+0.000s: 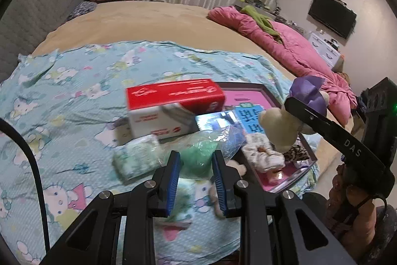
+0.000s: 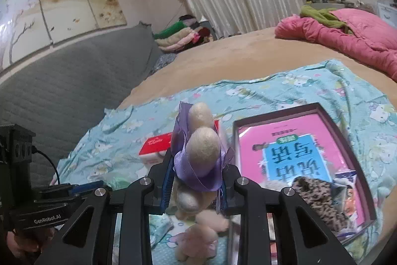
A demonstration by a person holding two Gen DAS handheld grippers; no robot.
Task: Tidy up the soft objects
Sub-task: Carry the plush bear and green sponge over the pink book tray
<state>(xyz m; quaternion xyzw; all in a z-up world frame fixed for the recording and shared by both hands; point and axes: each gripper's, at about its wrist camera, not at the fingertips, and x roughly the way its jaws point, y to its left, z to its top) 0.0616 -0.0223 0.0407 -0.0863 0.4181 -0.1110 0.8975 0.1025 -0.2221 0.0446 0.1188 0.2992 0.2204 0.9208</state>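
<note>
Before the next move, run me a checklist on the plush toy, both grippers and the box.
1. Right gripper shut on the cream plush toy: ok, its fingers press the toy at its purple ribbon.
2. Toy lifted off the bedding: ok, it hangs clear in the left wrist view.
3. Left gripper free: ok, fingers apart, nothing between them.
4. Room in the shallow box: cannot tell; a pink book and a leopard-print item already lie inside.
5. Soft things left outside the box: not ok, a green packet and a small pale plush lie on the sheet.
</note>
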